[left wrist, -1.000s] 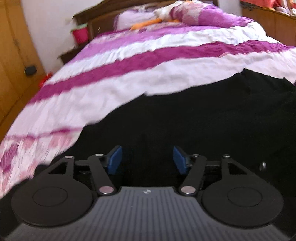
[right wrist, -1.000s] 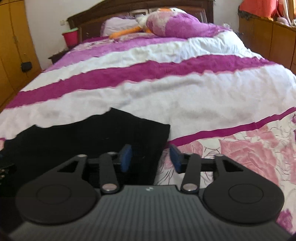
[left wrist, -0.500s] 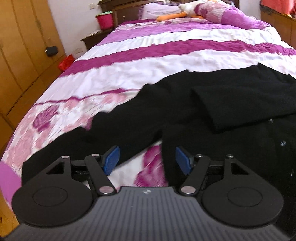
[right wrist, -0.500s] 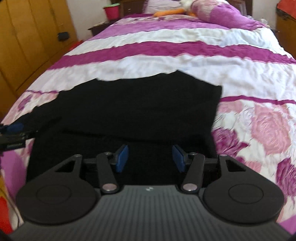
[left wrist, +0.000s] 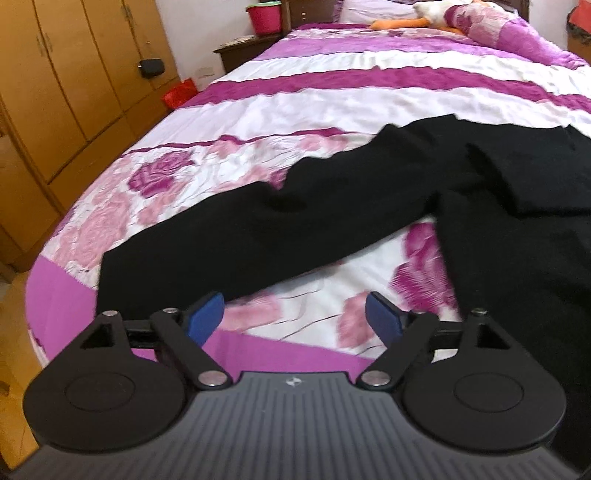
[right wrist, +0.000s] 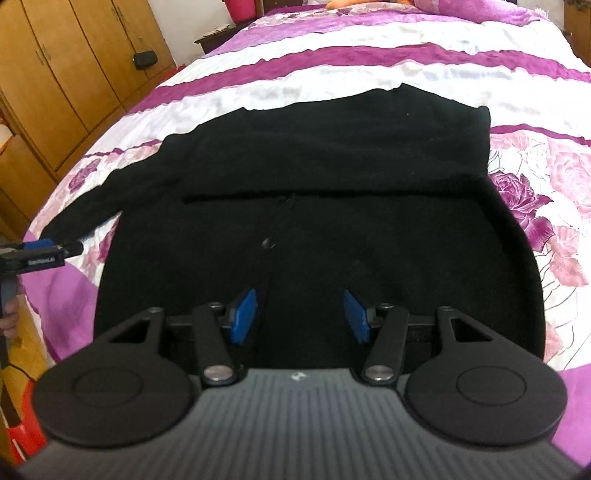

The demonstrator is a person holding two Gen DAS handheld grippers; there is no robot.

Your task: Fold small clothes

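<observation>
A black long-sleeved garment [right wrist: 332, 177] lies flat on the bed, with its far part folded over its body. Its left sleeve [left wrist: 258, 236] stretches out toward the bed's left edge. My left gripper [left wrist: 294, 317] is open and empty, near the bed's foot edge just beside the sleeve's cuff. It also shows at the left edge of the right wrist view [right wrist: 40, 251]. My right gripper [right wrist: 300, 315] is open and empty above the garment's near hem. A small button [right wrist: 266, 243] shows on the garment's front.
The bed has a purple, white and rose-patterned cover [left wrist: 332, 96]. Wooden wardrobes [left wrist: 74, 81] stand along the left. A nightstand [left wrist: 243, 51] with a red bucket [left wrist: 266, 18] is at the far left. Pillows and a soft toy [left wrist: 461, 22] lie at the head.
Both grippers have pulled back toward the foot of the bed and risen. The left gripper has moved from over the garment to beside the outstretched sleeve. Both stayed open.
</observation>
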